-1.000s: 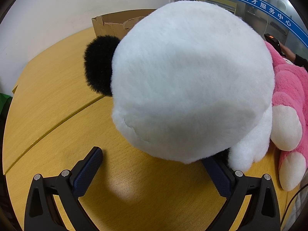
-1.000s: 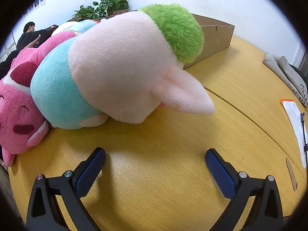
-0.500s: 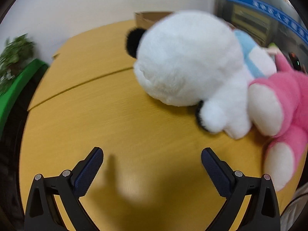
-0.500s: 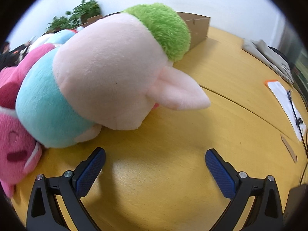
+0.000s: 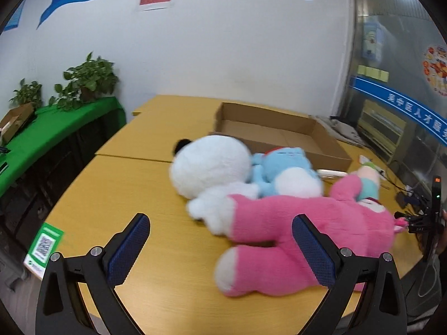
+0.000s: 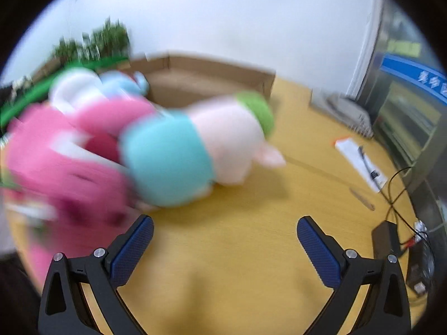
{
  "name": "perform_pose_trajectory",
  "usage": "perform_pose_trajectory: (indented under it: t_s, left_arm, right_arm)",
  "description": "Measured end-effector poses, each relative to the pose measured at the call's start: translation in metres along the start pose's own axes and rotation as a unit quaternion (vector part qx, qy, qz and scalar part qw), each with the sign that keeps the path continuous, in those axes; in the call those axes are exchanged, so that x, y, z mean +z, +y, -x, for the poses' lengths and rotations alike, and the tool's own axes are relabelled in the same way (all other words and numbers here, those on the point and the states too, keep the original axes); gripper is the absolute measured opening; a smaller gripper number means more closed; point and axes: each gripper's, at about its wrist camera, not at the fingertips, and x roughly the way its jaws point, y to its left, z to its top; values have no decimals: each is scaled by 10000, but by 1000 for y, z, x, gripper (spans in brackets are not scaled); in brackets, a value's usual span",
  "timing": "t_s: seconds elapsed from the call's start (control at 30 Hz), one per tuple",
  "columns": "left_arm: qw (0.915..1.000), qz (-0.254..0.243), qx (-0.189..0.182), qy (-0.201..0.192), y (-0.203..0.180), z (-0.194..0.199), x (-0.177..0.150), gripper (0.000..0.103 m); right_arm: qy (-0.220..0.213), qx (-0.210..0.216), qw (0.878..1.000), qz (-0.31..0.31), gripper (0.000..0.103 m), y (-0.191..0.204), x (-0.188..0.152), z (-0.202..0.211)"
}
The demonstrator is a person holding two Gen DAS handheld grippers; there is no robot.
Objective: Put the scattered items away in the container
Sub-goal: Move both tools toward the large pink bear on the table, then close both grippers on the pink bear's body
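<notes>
The plush toys lie in a huddle on the yellow table (image 5: 117, 195), just in front of the open cardboard box (image 5: 279, 136), which sits flat with its low walls up and nothing visible inside. From my left side the white panda plush (image 5: 209, 167) is nearest the box's front wall, with its black ear toward the box. The blue plush (image 5: 285, 167) presses against the panda's side. The pink plush (image 5: 307, 223) stretches across in front of both, touching them, one white-tipped foot pointing toward me. Past its far end a pale pink toy with a teal band (image 5: 368, 184) pokes up.

My left gripper (image 5: 220, 234) hovers above the table, level and aimed at the pile. Its jaws are spread wide and hold nothing. The right blue pad overlaps the pink plush's leg in view, but I cannot tell whether it touches.

My right gripper (image 6: 225, 236) is also held over bare table with jaws wide apart and empty. This view is smeared with motion blur. The teal-banded toy (image 6: 195, 150), green tuft on top, lies just ahead and left of my fingers, with the pink plush (image 6: 64, 167) against it and the box (image 6: 212, 81) behind.

Off to the right lie a sheet of paper with a pen (image 6: 360, 162), black cables (image 6: 396, 195) and a small black device (image 6: 387, 237). Potted plants (image 5: 89, 78) stand on a green-covered bench (image 5: 42, 134) along the wall.
</notes>
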Motion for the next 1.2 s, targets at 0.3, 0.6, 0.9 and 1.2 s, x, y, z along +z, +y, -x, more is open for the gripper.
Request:
perform_pose_trajectory:
  t_s: [0.3,0.6,0.9,1.2]
  left_arm:
    - [9886,-979,-1144,20,-82,-20,-7,103]
    - [9861,-901,-1372,249,-93,-31,-27,103]
    - [9867,-703,-1370,529,-84,-65,-22,103]
    - [9858,-535,-1444,674,-77,-87,-24,103]
  right_arm:
    - [-597,-268,9920,-1078,102,93,14,81]
    - [-312,-426,9927,-1088,102,129,14,66]
    - [-217,-514,9927,-1068,102,125,22,48]
    - [-82,-514,9928,-1076,102,114,27,28]
